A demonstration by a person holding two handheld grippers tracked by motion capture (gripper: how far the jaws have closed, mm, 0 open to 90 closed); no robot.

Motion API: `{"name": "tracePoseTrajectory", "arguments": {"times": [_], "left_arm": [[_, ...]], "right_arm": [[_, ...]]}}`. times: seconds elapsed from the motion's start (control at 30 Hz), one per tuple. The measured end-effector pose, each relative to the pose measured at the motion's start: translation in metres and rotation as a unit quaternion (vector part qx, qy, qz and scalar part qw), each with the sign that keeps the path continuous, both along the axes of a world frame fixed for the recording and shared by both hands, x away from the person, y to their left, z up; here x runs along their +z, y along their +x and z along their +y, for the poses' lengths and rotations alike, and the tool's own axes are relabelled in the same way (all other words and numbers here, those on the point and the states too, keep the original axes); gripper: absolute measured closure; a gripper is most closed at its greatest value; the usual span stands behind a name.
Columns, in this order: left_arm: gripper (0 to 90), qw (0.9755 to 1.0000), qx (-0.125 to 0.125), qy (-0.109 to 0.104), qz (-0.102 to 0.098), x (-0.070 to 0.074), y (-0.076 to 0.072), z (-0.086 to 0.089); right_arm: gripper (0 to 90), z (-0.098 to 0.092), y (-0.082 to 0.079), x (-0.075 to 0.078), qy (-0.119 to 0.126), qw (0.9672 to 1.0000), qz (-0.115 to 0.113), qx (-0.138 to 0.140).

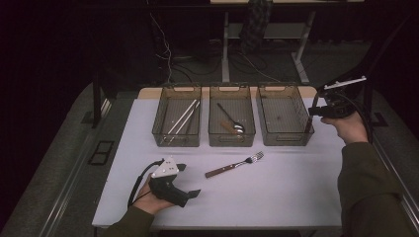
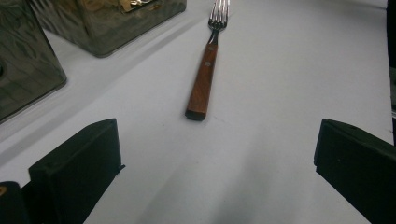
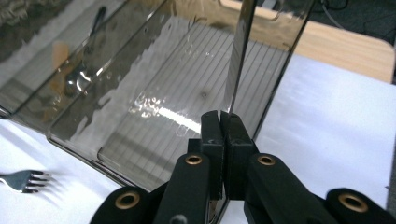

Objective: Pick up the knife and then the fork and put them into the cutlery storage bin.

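Observation:
My right gripper [image 3: 223,116] is shut on a thin metal blade [image 3: 238,56], which looks like a knife seen edge-on. The blade reaches over the near right wall of the right-hand clear bin [image 3: 140,154]. In the high view that gripper [image 1: 313,111] hangs at the bin's [image 1: 284,140] right side. A fork [image 1: 234,165] with a brown wooden handle lies on the white table in front of the bins. My left gripper [image 1: 189,180] rests on the table at the front left, open, with the fork's handle [image 2: 203,79] lying ahead of its [image 2: 217,158] jaws and apart from them.
Three clear bins stand in a row at the back of the table [image 1: 276,197]. The left bin [image 1: 176,140] holds pale sticks, the middle bin [image 1: 232,140] a spoon. The fork's tines [image 3: 23,179] lie near the right bin's corner. Bare wood [image 3: 345,46] borders the white sheet behind.

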State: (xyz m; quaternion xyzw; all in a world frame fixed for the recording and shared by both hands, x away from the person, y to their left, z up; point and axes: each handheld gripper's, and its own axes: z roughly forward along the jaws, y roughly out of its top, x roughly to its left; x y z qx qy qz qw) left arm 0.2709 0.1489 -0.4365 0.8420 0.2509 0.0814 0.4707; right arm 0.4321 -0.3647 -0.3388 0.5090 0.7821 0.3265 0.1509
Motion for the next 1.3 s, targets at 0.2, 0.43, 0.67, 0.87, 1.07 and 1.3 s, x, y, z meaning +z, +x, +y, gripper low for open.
{"name": "tracePoseTrajectory", "arguments": {"times": [0.2,0.43,0.67,0.87,1.07,1.3], "left_arm": [[0.0,1.0000,0.000,-0.003,0.002,0.001,0.000,0.000],[0.0,1.0000,-0.001,-0.005,0.003,0.001,0.000,0.001],[0.0,1.0000,-0.002,-0.006,0.004,0.001,-0.001,0.000],[0.0,1.0000,-0.002,-0.006,0.006,0.001,0.000,0.000],[0.0,1.0000,-0.002,-0.005,0.006,0.001,0.000,0.000],[0.0,0.9999,-0.005,-0.002,0.010,0.000,0.001,0.000]], "right_arm": [[88.2,0.009,0.009,-0.006,0.009,0.9999,-0.007,0.012],[87.9,0.024,0.026,-0.020,0.009,0.9997,-0.017,0.011],[87.5,0.039,0.039,-0.033,-0.004,0.9999,-0.012,0.011],[80.8,0.049,0.045,-0.045,-0.022,0.9997,0.002,0.012],[63.2,0.045,0.041,-0.041,0.004,0.9999,-0.013,0.000],[35.2,0.042,0.019,-0.024,0.041,0.9977,-0.043,0.032]]}}
